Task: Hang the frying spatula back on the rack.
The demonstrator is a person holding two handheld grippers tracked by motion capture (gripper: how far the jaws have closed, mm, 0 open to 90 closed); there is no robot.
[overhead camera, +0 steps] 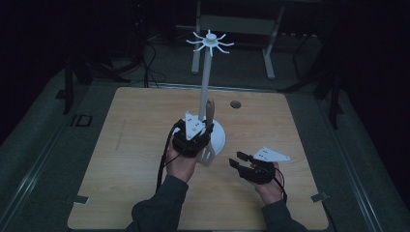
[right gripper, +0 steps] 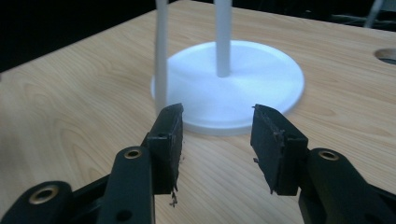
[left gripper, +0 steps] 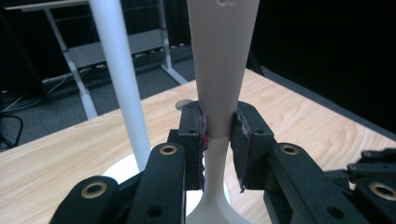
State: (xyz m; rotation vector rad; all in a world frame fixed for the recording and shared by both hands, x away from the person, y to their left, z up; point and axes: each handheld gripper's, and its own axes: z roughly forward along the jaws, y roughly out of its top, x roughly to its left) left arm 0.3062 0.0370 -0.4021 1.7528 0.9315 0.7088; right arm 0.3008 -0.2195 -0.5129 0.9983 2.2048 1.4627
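High view: the left gripper [overhead camera: 193,137] stands at the near edge of the white round base [overhead camera: 218,137] of a utensil stand, whose thin pole [overhead camera: 205,82] rises to a crown of hooks [overhead camera: 210,41]. The gripper holds a white spatula [overhead camera: 208,150] upright, the handle pointing up beside the pole and the flat blade hanging below the jaws. This orientation puts the handle end towards the hooks, which suggests the utensil is meant to be hung on, or has come off, the crown; which of the two cannot be told.

In the left gripper view, the jaws are clamped on the narrow neck of the spatula [left gripper: 219,93], just where the handle begins to widen upward. Gripping below the flare is a sound choice: the widening section resists sliding down through the pads [left gripper: 201,140]. The stand pole [left gripper: 122,88] runs just to the left of the handle, apart from it.

The right gripper [overhead camera: 241,160] rests low over the table [overhead camera: 121,159], near the base on its right side and well apart from the spatula. In the right gripper view its jaws stand spread with nothing between them, aimed at the round base [right gripper: 261,79], with the pole [right gripper: 222,37] and the thin edge of the spatula [right gripper: 161,56] beyond. This position looks like readiness to steady the base or pole while the left hand [overhead camera: 180,164] works, since a light stand could tip under a sideways load.
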